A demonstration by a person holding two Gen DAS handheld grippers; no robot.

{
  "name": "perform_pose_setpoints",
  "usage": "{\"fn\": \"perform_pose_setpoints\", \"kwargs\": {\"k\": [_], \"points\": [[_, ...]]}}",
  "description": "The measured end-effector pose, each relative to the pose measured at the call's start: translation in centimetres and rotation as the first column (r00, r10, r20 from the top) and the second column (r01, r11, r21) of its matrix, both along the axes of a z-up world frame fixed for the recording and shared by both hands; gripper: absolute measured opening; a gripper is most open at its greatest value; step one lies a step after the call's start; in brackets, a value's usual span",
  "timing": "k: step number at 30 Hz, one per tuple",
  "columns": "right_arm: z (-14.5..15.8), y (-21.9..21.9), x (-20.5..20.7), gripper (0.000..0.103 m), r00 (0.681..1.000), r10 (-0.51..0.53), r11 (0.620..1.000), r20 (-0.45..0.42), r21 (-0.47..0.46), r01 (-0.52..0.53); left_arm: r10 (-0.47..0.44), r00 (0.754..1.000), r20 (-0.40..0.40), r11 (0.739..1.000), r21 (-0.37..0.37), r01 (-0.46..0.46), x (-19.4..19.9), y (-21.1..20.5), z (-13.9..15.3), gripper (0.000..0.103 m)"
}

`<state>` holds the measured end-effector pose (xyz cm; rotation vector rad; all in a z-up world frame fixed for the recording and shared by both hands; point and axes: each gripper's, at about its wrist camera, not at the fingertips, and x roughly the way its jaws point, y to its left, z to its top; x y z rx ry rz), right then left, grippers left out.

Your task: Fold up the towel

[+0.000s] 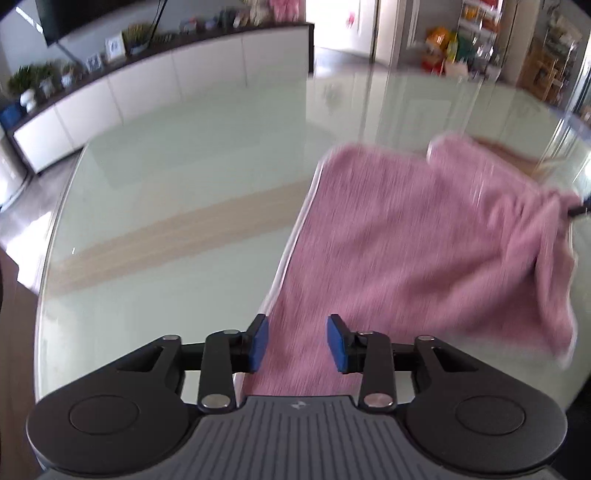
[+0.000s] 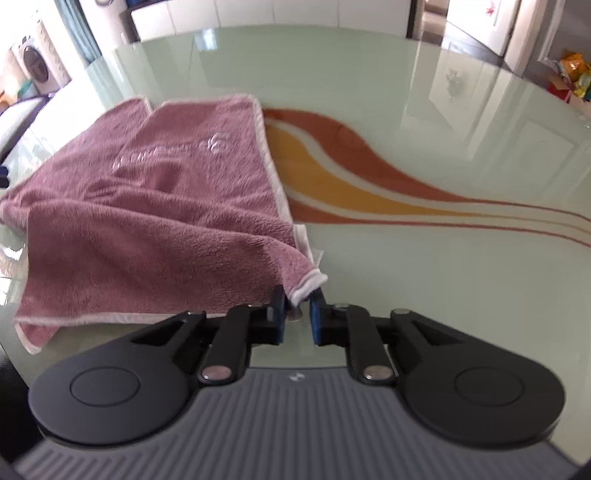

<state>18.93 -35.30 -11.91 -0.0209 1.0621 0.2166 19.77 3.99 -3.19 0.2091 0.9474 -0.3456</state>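
A round glass table (image 1: 192, 155) with orange and yellow swirls (image 2: 369, 192) is reflecting bright daylight. A long white sideboard (image 1: 155, 77) is running along the far wall, carrying potted plants (image 1: 33, 83) and picture frames (image 1: 114, 46). A washing machine (image 2: 33, 62) is standing by a blue curtain (image 2: 83, 33), and wire shelving (image 1: 476, 33) is holding colourful packages.

In the left wrist view the pink towel (image 1: 424, 236) is smeared by motion blur, its far corner running out toward the right edge, where a dark tip (image 1: 580, 210) is cut off, possibly the other gripper. Whether the embroidered logo (image 2: 214, 144) spells anything is unreadable.
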Motion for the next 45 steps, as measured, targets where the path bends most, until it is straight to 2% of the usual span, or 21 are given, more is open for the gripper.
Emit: {"fn": "perform_pose_setpoints", "kwargs": {"k": [5, 8, 9, 10, 12, 15, 19, 21, 24, 28, 32, 33, 36, 38, 41, 43, 44, 45], "points": [[0.3, -0.1, -1.5, 0.012, 1.000, 0.020, 1.000, -0.001, -0.015, -0.020, -0.106, 0.994, -0.002, 0.994, 0.025, 0.106, 4.7, -6.3, -1.1, 0.046], [0.7, -0.2, -2.5, 0.013, 1.000, 0.029, 0.998, 0.002, -0.055, -0.029, -0.154, 0.988, -0.013, 0.984, 0.085, 0.155, 6.5, -9.3, -2.5, 0.046], [1.2, -0.3, -2.7, 0.026, 1.000, 0.018, 0.997, 0.025, -0.072, -0.016, -0.159, 0.987, -0.015, 0.981, 0.111, 0.160, 7.1, -10.1, -3.0, 0.047], [1.8, -0.4, -2.8, 0.045, 0.998, 0.001, 0.997, 0.061, -0.082, 0.004, -0.161, 0.987, -0.017, 0.978, 0.131, 0.162, 7.8, -10.6, -3.5, 0.047], [3.4, -0.3, -2.1, 0.053, 0.989, -0.006, 0.998, 0.145, -0.068, 0.016, -0.161, 0.987, -0.018, 0.975, 0.154, 0.161, 8.9, -11.3, -4.1, 0.049], [4.8, 1.3, 0.9, 0.056, 0.978, 0.027, 0.999, 0.207, -0.046, -0.018, -0.122, 0.993, 0.008, 0.982, 0.145, 0.119, 10.9, -11.4, -4.4, 0.052], [3.0, 5.0, 6.7, 0.058, 0.974, 0.075, 0.994, 0.213, -0.097, -0.055, -0.079, 0.996, 0.031, 0.989, 0.132, 0.074, 12.9, -11.3, -4.3, 0.053], [1.6, 6.4, 9.5, 0.057, 0.978, 0.080, 0.995, 0.194, -0.069, -0.068, -0.078, 0.997, 0.027, 0.989, 0.132, 0.074, 13.9, -11.3, -4.6, 0.057], [-0.6, 7.9, 13.0, 0.057, 0.986, 0.076, 0.997, 0.150, -0.034, -0.071, -0.109, 0.994, 0.025, 0.987, 0.121, 0.105, 14.8, -11.3, -4.8, 0.058], [-2.3, 9.5, 15.6, 0.057, 0.987, 0.120, 0.992, 0.109, -0.064, -0.113, -0.155, 0.987, 0.030, 0.981, 0.122, 0.150, 14.9, -11.1, -5.0, 0.061], [-2.3, 10.5, 16.4, 0.053, 0.983, 0.159, 0.986, 0.097, -0.056, -0.154, -0.173, 0.984, 0.034, 0.981, 0.091, 0.170, 15.0, -10.6, -5.3, 0.060], [-2.3, 10.5, 16.5, 0.044, 0.982, 0.167, 0.985, 0.092, -0.051, -0.163, -0.183, 0.983, 0.033, 0.980, 0.081, 0.180, 15.0, -10.6, -5.4, 0.060], [-2.3, 10.6, 16.5, 0.041, 0.980, 0.179, 0.983, 0.089, -0.044, -0.176, -0.195, 0.980, 0.033, 0.979, 0.068, 0.193, 14.9, -10.5, -5.6, 0.058], [-2.3, 10.8, 16.5, 0.035, 0.979, 0.187, 0.982, 0.088, -0.039, -0.184, -0.190, 0.982, 0.020, 0.981, 0.038, 0.189, 15.0, -10.5, -5.7, 0.054], [-2.1, 11.3, 16.1, 0.019, 0.974, 0.209, 0.978, 0.083, -0.027, -0.207, -0.176, 0.984, -0.003, 0.984, -0.011, 0.176, 15.2, -10.1, -5.8, 0.049], [-2.0, 11.7, 15.9, 0.008, 0.972, 0.220, 0.975, 0.084, -0.026, -0.219, -0.180, 0.984, -0.006, 0.984, -0.018, 0.180, 15.1, -10.2, -5.8, 0.040], [-2.0, 12.0, 15.8, 0.008, 0.971, 0.223, 0.975, 0.089, -0.033, -0.221, -0.182, 0.983, -0.007, 0.983, -0.021, 0.182, 15.0, -10.3, -5.8, 0.028], [-2.0, 12.2, 15.6, 0.007, 0.969, 0.226, 0.974, 0.096, -0.050, -0.223, -0.184, 0.983, -0.011, 0.983, -0.028, 0.184, 14.9, -10.4, -5.7, 0.012]]}}
